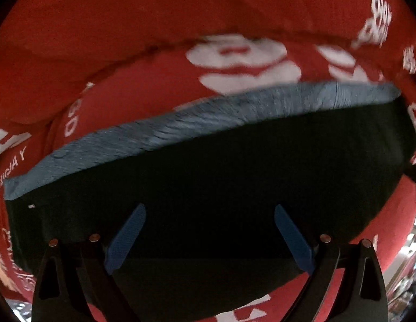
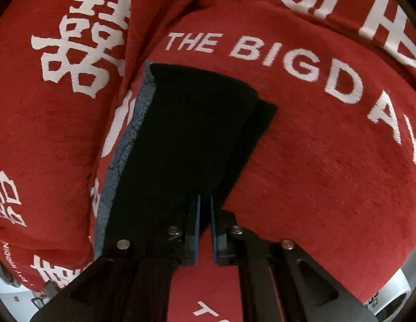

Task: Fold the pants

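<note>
The black pants (image 1: 208, 177) lie folded on a red blanket (image 1: 127, 21), with a grey-blue inner lining (image 1: 208, 118) showing along their far edge. My left gripper (image 1: 209, 214) is open, its blue fingers (image 1: 127, 236) spread wide just above the dark cloth. In the right wrist view the pants (image 2: 186, 134) run away from me as a narrow folded strip with the grey lining (image 2: 127, 145) along the left side. My right gripper (image 2: 204, 201) is shut on the near edge of the pants.
The red blanket (image 2: 328, 161) has white letters and Chinese characters and covers the whole surface; it bulges in folds at the left (image 2: 47, 134). A white object (image 2: 393, 295) shows past the blanket's edge at the lower right.
</note>
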`<state>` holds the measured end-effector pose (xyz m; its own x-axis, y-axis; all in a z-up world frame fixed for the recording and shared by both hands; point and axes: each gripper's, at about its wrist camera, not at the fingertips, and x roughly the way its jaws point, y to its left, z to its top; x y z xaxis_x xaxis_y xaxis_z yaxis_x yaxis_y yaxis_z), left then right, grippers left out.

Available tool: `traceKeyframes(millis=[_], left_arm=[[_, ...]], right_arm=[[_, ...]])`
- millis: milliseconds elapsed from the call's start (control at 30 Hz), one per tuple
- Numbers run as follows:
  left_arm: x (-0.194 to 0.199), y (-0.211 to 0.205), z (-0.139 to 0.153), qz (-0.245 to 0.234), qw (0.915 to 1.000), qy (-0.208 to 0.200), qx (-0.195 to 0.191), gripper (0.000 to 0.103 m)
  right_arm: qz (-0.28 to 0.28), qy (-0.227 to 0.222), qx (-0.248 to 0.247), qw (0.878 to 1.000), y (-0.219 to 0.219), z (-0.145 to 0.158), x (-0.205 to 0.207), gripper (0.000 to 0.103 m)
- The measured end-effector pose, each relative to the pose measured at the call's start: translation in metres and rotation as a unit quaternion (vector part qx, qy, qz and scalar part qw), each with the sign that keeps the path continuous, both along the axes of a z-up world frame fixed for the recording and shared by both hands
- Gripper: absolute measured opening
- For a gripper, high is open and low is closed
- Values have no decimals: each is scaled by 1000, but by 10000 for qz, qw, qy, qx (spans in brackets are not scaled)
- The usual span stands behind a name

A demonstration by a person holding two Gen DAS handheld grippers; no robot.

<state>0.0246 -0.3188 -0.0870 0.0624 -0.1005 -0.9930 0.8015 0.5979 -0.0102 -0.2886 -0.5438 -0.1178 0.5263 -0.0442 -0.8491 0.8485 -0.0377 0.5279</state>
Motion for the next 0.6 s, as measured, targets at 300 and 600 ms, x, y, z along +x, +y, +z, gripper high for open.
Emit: traceKeyframes(millis=[300,600], left_arm=[[28,-34,25,343,9971,-618,-274,98],[17,-54,18,335,9979,-490,-246,98]], right_arm=[[-75,-203,-431,9988,-10,26,-29,14],[-206,-335,-90,9992,-47,7,-11,10]])
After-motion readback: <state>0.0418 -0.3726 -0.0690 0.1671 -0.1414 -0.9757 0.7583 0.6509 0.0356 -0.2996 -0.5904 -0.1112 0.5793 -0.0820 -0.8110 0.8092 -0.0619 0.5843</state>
